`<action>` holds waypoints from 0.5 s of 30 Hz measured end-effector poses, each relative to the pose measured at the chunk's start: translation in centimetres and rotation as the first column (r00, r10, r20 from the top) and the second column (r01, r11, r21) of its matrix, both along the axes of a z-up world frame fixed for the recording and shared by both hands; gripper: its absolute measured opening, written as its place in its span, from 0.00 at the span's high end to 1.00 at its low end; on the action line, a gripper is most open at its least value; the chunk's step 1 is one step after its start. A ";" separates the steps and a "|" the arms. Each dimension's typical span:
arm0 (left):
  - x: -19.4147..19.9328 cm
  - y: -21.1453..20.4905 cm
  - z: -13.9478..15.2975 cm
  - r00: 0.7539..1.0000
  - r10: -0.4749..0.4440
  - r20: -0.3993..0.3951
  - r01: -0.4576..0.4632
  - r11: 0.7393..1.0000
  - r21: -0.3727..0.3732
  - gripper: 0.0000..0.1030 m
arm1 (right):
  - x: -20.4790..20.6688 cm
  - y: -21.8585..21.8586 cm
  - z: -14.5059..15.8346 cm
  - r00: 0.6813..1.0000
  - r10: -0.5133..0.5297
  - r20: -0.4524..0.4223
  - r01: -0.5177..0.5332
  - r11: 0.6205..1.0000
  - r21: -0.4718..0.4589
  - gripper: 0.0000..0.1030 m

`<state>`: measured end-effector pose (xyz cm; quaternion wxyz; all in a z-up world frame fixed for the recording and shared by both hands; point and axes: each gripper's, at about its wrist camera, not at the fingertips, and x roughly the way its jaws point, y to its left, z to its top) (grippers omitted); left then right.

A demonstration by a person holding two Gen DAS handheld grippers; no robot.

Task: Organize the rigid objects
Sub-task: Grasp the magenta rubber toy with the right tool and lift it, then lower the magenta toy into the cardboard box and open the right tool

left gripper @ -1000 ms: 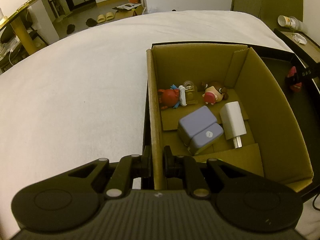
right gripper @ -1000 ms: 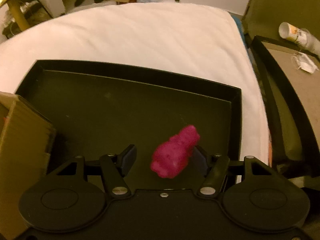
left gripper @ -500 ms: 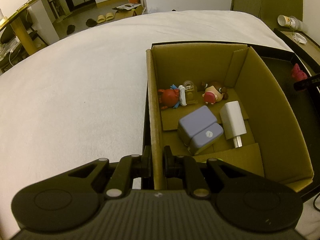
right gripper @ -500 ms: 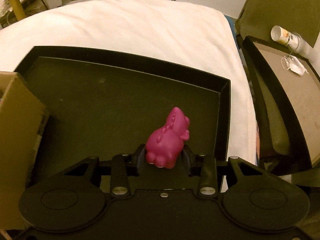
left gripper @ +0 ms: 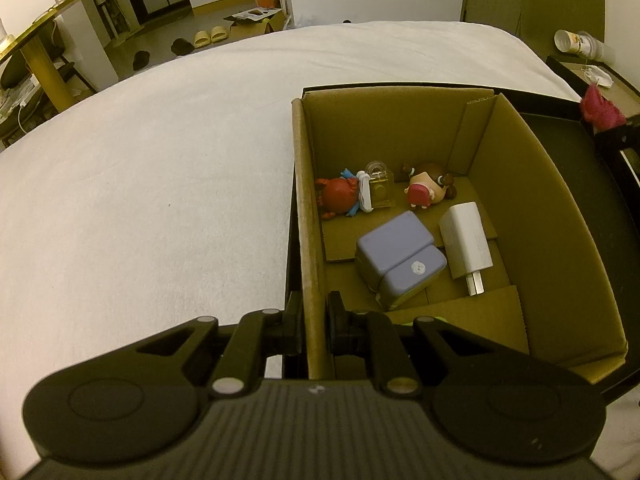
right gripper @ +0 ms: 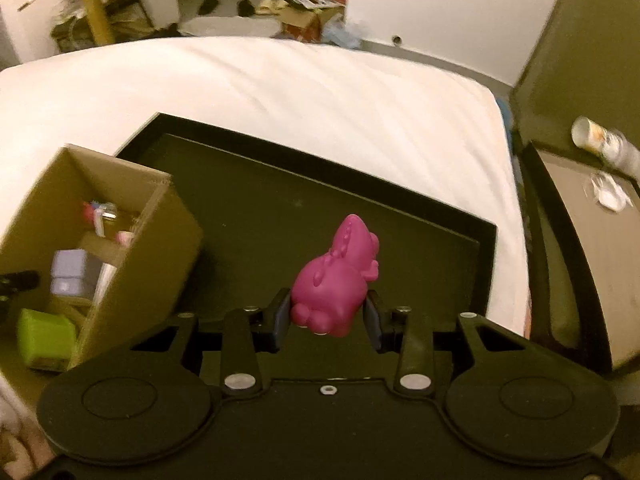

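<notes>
My right gripper (right gripper: 326, 317) is shut on a magenta dinosaur toy (right gripper: 340, 276) and holds it in the air above the black tray (right gripper: 304, 152). In the left wrist view the same dinosaur toy (left gripper: 598, 106) shows at the far right, above the tray's edge. My left gripper (left gripper: 314, 320) is shut on the left wall of the open cardboard box (left gripper: 308, 240), which stands on the tray's left part. Inside the box lie a lilac block (left gripper: 400, 258), a white charger (left gripper: 466, 240), a red figure (left gripper: 340, 198), a small clear case (left gripper: 380, 188) and a doll figure (left gripper: 426, 190).
The tray rests on a white bed (left gripper: 160, 160). A green object (right gripper: 46, 338) lies in the near end of the box (right gripper: 160, 248). To the right stands a dark-rimmed side table (right gripper: 580, 240) with a tipped cup (right gripper: 584, 136) and a white mask (right gripper: 608, 194).
My right gripper closed on the dinosaur toy, which lay on the tray, and lifted it; the view swung so the box now shows at left. The left gripper and box stayed put.
</notes>
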<state>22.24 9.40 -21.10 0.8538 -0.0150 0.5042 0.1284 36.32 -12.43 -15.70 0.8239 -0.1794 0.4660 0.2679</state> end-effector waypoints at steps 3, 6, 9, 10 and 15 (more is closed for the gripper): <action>0.0 0.0 0.0 1.000 0.000 0.001 0.000 1.000 -0.001 0.89 | -0.6 0.9 1.1 0.999 0.035 0.018 -0.035 0.999 0.011 0.64; 0.0 0.1 0.1 1.000 0.000 0.002 0.000 1.000 -0.002 0.89 | -0.9 1.6 2.0 0.998 0.059 0.028 -0.059 0.998 0.025 0.64; 0.0 0.1 0.1 1.000 0.001 0.002 -0.001 1.000 -0.005 0.89 | -1.5 2.5 3.0 0.996 0.085 0.037 -0.086 0.996 0.033 0.64; 0.0 0.1 0.0 1.000 0.000 0.003 0.000 1.000 -0.004 0.89 | -1.7 2.8 3.3 0.995 0.095 0.041 -0.097 0.995 0.035 0.64; 0.0 0.1 0.0 1.000 -0.002 0.003 0.002 1.000 -0.005 0.89 | -3.0 4.3 4.7 0.990 0.134 0.053 -0.137 0.989 0.059 0.64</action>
